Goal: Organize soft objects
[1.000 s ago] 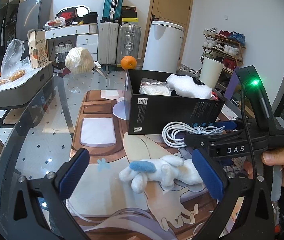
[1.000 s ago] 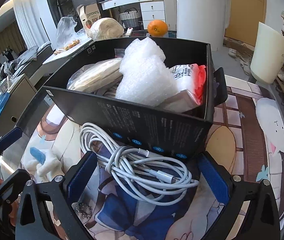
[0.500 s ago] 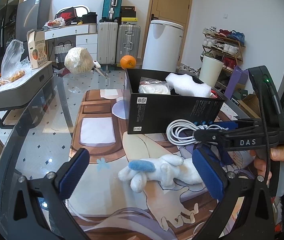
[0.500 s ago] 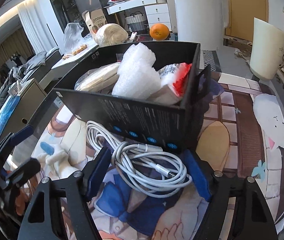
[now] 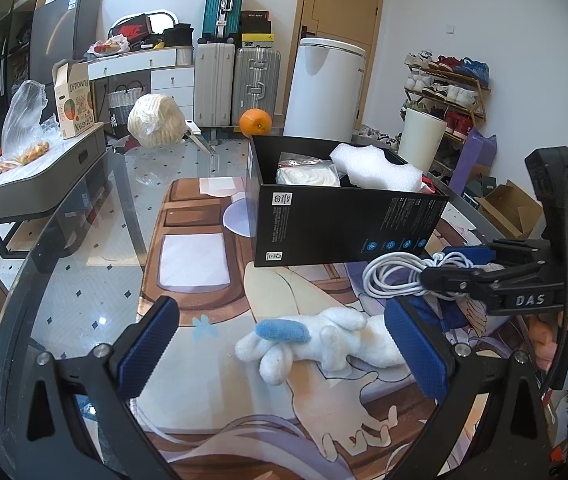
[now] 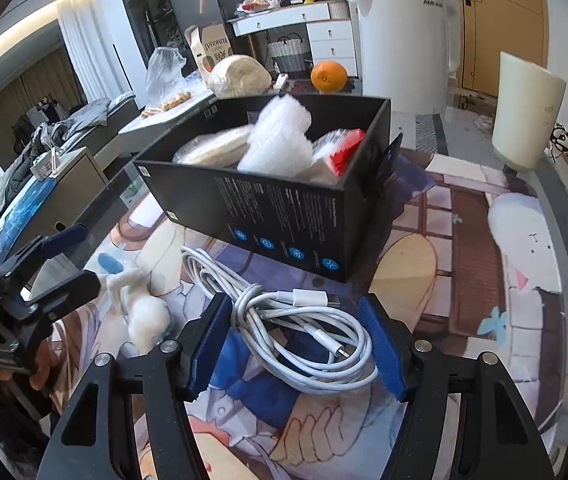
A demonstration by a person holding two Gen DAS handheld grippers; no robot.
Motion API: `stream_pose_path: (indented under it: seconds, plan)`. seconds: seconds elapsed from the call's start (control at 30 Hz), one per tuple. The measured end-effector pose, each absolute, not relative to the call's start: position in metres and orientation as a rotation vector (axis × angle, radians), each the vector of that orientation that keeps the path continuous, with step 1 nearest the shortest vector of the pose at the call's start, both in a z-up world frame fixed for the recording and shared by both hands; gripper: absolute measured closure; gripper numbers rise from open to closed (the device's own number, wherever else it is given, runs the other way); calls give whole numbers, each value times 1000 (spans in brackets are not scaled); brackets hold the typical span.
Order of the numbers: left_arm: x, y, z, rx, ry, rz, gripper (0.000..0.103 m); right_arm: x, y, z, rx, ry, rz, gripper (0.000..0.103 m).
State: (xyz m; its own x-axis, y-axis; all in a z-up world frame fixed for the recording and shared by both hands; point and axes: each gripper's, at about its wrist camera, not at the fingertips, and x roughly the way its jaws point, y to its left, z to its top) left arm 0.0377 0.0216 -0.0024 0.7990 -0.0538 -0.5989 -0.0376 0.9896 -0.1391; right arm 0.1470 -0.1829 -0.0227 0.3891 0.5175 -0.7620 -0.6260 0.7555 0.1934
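Right gripper (image 6: 297,344) sits low over the mat, jaws part-spread around the coiled white cable (image 6: 284,320); the left pad touches or nearly touches the coil, the right pad has a clear gap, so no pinch yet. The cable lies on the printed mat (image 6: 463,240) just in front of the black box (image 6: 284,220), which already holds a bubble-wrap wad (image 6: 280,140), a bagged flat item and a red-and-white packet. Left gripper (image 5: 284,344) is spread wide, nothing in it, hovering over the white plush toy (image 5: 315,340), which lies flat on the mat between its pads. Step in hand, judged: close on the cable bundle and lift it into the box. To do it well: center the jaws on the thick middle of the coil where most loops overlap, not the loose plug end (image 6: 311,298), so strands don't slip out. Go low enough that the pads catch the bottom loops but don't snag the mat. Squeeze fully, since a cable compresses. Lift straight up above the box's near wall before moving forward, because trailing loops could catch the rim. Drop it in the free corner beside the bubble wrap.
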Motion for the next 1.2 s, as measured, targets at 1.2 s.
stream_pose_path:
  seconds: [1.2]
  plan:
    - [60, -29, -16, 34, 845, -57, 0, 136, -218, 11, -86, 850, 751, 36]
